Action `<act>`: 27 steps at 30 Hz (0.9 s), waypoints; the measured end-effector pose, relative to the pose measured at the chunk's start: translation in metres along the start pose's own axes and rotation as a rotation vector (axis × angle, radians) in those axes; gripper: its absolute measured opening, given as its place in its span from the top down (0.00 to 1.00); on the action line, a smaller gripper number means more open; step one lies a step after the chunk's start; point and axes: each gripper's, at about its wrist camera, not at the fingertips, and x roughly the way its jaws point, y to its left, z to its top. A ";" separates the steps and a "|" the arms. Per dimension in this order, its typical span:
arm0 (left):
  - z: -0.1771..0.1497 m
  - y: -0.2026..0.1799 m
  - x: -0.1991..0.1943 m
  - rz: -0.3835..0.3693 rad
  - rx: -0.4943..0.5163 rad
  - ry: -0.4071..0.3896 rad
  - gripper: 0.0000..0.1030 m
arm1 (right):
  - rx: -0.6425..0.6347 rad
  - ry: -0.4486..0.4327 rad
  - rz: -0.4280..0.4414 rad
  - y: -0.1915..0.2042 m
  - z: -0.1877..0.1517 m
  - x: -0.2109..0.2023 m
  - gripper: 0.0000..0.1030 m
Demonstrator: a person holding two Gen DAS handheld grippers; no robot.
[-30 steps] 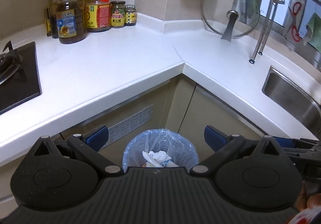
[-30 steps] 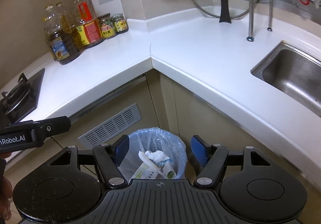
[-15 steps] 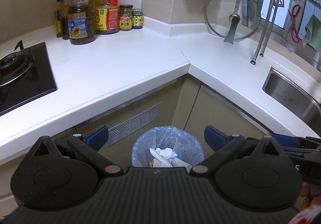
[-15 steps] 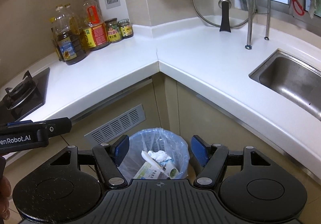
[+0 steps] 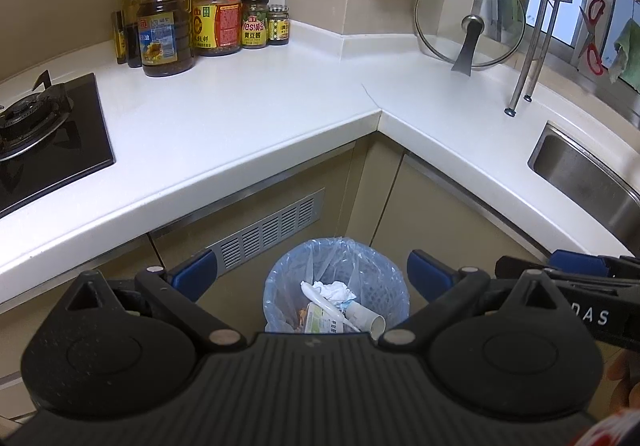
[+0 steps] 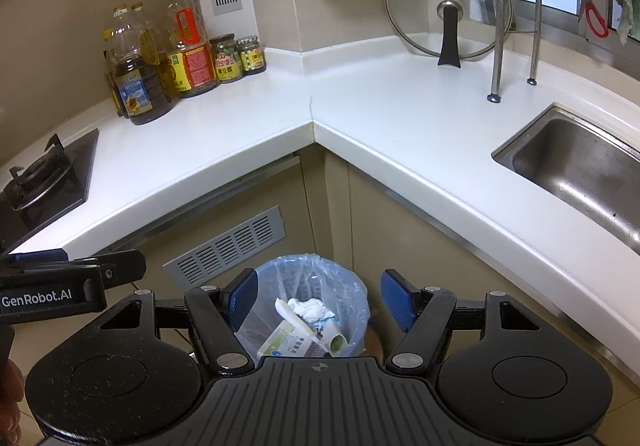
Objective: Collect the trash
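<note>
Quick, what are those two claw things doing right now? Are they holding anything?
Left gripper: open, holding nothing; it hangs above the round bin with the pale blue plastic liner.
Right gripper: open, holding nothing, above the same bin.

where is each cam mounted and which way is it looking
Left wrist: on the left gripper, angled down past open jaws at the trash bin; the right gripper's body shows at the right edge.
Right wrist: on the right gripper, angled down at the same bin, jaws open; the left gripper's body shows at the left edge.
Shared: bin, white counter, sink, glass lid, oil bottles.
</note>
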 end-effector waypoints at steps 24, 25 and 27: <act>-0.005 -0.003 -0.005 0.005 0.021 0.005 0.02 | 0.007 -0.007 0.005 -0.003 -0.001 -0.004 0.34; -0.005 -0.003 -0.005 0.005 0.021 0.004 0.02 | 0.008 -0.007 0.006 -0.003 -0.001 -0.005 0.34; -0.005 -0.003 -0.005 0.005 0.021 0.004 0.02 | 0.007 -0.007 0.006 -0.003 -0.001 -0.004 0.34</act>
